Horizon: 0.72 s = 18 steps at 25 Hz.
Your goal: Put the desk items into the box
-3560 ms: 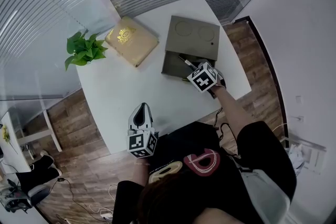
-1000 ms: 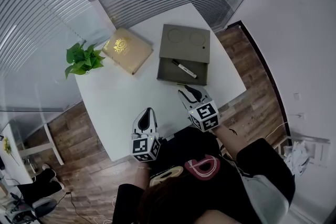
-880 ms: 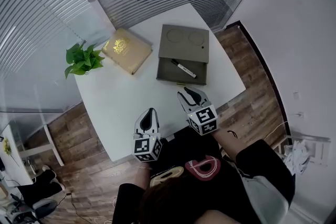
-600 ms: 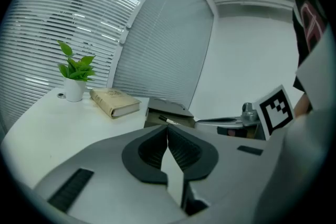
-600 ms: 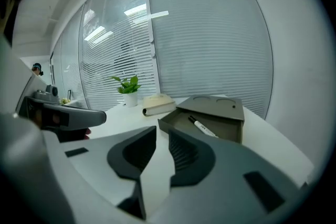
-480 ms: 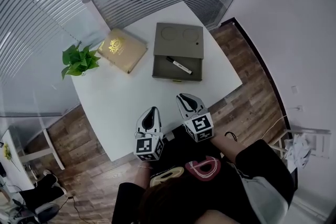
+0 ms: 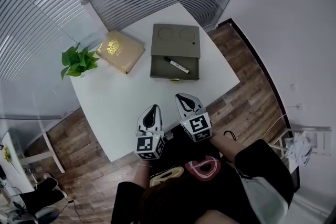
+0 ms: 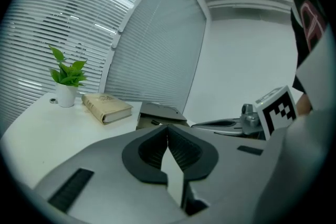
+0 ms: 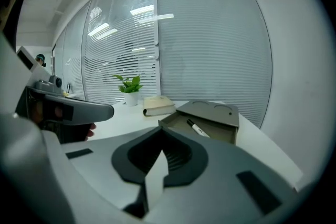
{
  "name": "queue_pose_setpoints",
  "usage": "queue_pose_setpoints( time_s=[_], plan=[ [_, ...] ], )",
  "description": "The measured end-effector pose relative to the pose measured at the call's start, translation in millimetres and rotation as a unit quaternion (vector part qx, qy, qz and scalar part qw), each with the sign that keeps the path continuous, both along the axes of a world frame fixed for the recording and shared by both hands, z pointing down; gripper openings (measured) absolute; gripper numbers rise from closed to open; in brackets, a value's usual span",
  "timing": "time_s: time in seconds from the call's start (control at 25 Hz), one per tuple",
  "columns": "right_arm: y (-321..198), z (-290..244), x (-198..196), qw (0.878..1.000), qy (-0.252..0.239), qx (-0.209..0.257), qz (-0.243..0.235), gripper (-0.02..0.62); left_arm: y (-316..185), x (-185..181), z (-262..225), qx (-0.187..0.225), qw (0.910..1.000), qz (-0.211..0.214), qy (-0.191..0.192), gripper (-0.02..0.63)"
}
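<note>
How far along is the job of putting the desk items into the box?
Done: a marker lies in the open box. In hand: nothing; the left gripper and right gripper are both shut and empty, near the table's front edge. Left: the book and the potted plant sit outside the box, if they are meant to go in.

We see one white table (image 7: 126,99); three things sit directly on it; potted plant (image 7: 79,60) at the left corner; tan book (image 7: 120,50) with a gold emblem near it, lying flat; open olive box (image 7: 175,39) further right, apart from the book.
</note>
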State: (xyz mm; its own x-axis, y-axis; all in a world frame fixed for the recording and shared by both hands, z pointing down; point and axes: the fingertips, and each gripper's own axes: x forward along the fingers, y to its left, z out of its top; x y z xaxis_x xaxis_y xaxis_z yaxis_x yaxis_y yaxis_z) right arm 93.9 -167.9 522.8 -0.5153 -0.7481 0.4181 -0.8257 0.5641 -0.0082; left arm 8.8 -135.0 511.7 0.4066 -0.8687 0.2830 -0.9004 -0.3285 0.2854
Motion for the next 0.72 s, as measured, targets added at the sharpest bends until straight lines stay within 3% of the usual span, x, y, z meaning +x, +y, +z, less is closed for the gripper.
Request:
queue_pose_setpoints(
  time_s=[0.72],
  plan=[
    [-2.6,12.9,-8.2,0.999,0.030,-0.012,-0.013,0.008,-4.0,5.1,4.6,0.000,0.9994,0.032,-0.007,0.017]
  ],
)
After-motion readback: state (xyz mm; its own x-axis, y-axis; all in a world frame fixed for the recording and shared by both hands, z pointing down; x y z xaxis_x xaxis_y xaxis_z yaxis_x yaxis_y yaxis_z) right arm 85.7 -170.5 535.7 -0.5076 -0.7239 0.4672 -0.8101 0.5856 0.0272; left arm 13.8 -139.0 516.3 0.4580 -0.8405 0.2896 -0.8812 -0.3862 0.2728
